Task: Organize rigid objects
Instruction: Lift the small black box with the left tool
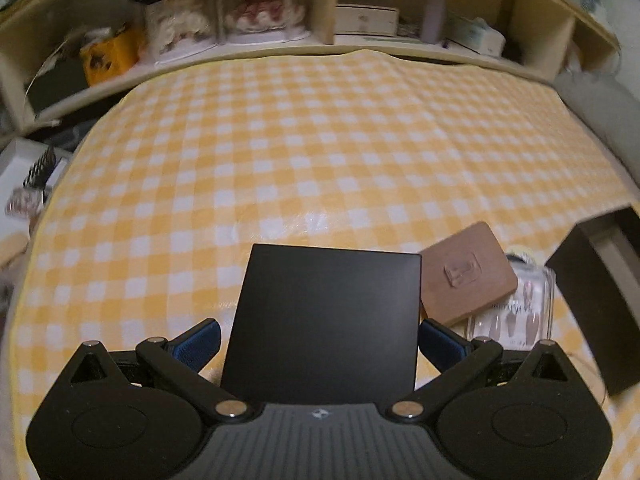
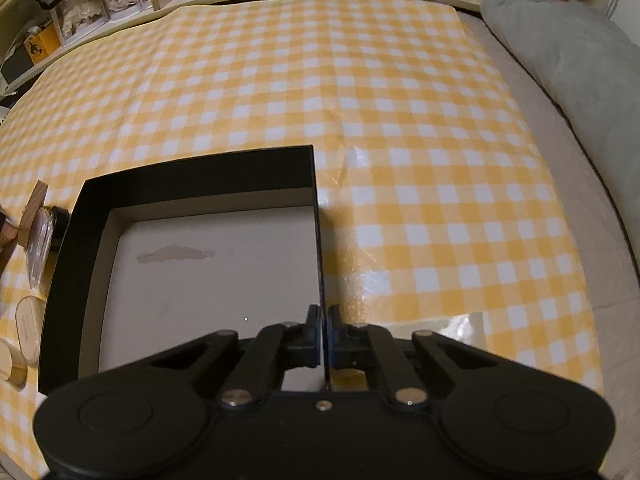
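Black lid (image 1: 324, 324) sits flat between the left tongs (image 1: 320, 340), blue pads (image 1: 200, 344) spread wide against its side edges. Right tongs (image 2: 323, 328) pinched tight on the open black box's (image 2: 192, 264) right wall. Tan case (image 1: 466, 272) and nail pack (image 1: 516, 312) lie right of the lid on the yellow checked cloth (image 1: 300, 140).

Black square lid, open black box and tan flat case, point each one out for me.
black square lid (image 1: 324, 320): left wrist view, middle of its flat top.
open black box (image 2: 192, 174): right wrist view, its far wall.
tan flat case (image 1: 466, 272): left wrist view, its top face at the embossed mark.
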Demonstrator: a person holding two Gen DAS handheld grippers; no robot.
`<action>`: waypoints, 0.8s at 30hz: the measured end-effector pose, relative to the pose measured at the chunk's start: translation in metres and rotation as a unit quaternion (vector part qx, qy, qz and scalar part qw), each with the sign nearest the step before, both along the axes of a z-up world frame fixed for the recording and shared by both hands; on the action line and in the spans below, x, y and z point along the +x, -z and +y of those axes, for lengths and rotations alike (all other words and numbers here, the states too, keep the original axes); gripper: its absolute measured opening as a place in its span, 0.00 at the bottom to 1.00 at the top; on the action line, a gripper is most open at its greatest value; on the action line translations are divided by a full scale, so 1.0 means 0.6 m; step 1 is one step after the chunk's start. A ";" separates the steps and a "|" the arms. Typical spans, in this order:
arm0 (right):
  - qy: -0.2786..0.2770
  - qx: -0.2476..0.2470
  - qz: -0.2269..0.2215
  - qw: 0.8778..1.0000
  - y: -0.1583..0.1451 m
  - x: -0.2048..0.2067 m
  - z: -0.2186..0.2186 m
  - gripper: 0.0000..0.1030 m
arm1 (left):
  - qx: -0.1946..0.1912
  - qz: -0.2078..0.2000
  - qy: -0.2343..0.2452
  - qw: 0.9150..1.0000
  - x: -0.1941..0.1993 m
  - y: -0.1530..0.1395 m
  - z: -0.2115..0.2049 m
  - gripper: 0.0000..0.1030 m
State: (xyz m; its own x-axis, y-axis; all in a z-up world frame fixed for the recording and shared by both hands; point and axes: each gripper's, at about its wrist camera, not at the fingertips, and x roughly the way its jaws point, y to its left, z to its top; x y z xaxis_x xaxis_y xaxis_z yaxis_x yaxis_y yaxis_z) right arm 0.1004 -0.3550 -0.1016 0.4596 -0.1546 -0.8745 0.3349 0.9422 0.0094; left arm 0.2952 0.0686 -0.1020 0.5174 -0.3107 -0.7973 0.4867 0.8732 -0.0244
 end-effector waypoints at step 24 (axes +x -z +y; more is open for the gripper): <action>0.003 0.010 0.002 1.000 0.011 0.006 -0.020 0.04 | -0.032 0.068 -0.128 0.989 0.026 -0.019 -0.012 0.98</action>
State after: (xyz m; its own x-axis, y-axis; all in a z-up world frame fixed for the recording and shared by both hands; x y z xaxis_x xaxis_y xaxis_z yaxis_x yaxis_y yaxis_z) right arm 0.1041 -0.3667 -0.1085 0.4548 -0.1398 -0.8796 0.3413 0.9396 0.0271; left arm 0.3105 0.0613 -0.0905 0.4748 -0.2361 -0.8478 0.2391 0.9617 -0.1339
